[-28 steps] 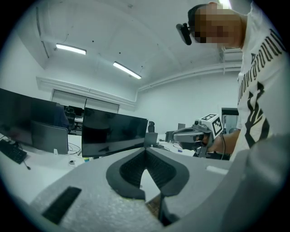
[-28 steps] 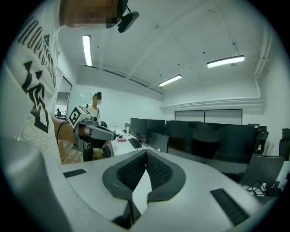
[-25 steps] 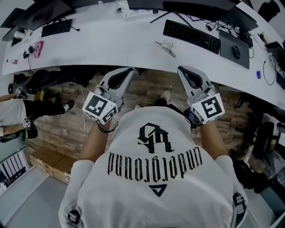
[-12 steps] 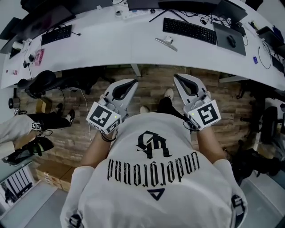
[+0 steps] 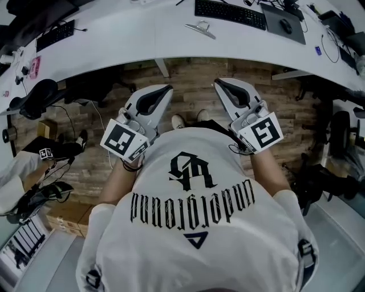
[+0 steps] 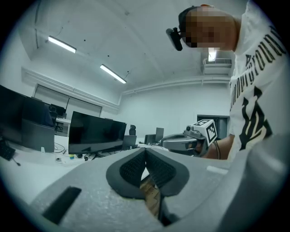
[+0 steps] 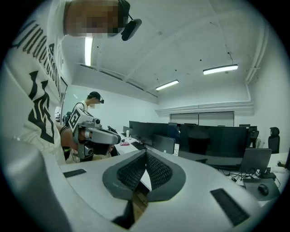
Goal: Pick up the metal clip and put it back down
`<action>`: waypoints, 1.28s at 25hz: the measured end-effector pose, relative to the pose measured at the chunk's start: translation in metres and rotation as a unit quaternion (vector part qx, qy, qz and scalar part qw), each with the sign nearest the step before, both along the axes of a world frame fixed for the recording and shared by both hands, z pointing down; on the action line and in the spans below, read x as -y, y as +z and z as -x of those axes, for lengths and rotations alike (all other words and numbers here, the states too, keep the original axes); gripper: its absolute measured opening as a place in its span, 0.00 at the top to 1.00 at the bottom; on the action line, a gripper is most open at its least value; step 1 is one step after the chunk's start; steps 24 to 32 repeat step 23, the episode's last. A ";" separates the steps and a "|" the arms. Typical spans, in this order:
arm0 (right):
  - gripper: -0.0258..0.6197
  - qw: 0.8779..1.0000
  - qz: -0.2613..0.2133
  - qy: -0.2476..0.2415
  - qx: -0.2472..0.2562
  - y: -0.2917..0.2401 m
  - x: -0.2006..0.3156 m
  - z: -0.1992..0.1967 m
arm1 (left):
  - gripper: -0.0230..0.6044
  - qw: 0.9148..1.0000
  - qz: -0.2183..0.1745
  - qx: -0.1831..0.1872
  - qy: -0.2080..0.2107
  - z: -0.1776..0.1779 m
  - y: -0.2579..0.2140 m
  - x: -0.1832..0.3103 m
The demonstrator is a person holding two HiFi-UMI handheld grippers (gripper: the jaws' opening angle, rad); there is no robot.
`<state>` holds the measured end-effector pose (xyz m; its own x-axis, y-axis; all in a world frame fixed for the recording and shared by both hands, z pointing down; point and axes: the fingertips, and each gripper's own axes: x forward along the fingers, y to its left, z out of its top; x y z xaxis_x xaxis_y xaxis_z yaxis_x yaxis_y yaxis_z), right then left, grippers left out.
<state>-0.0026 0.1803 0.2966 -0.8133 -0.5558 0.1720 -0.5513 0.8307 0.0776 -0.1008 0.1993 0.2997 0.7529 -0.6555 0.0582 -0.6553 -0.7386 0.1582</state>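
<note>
The metal clip lies flat on the white bench. It is just left of a black keyboard, near it but not touching. No tool is touching the clip.

The person stands back from the bench, over the brick-look floor. Both tools are held close to the white shirt and point toward the bench. The left tool has its 2 jaws pressed together at the tips, and nothing is between them. The right tool is the same: jaws together and empty. From its own camera each tool sees only monitors and the room past its jaws, not the clip.

The clip is well apart from both tools. Seen from the head camera, it lies between the lines of the 2 tools, a bit nearer the right one.

This scene fits 2 stories. The clip may be waiting to be lifted. Or it may be back down on the bench, with the tools pulled away. These pictures do not say which.

Either way, I think a few things help. Hold both tools level and steady. Keep them clear of the bench edge so they do not bump it. Keep the clip in sight, since it is small, thin and near the top of the head view.
</note>
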 end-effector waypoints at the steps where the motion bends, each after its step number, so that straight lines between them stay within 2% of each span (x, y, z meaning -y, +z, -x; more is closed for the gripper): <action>1: 0.94 1.000 0.001 -0.003 -0.003 0.001 -0.004 0.001 | 0.94 1.000 0.000 -0.002 -0.001 0.001 -0.001 -0.002; 9: 0.94 1.000 -0.002 -0.002 -0.015 0.002 -0.022 0.001 | 0.94 1.000 -0.004 -0.007 -0.018 0.009 0.001 -0.007; 32: 0.94 1.000 -0.001 0.004 -0.019 0.000 -0.017 0.010 | 0.94 1.000 -0.002 -0.013 -0.011 0.017 -0.001 -0.001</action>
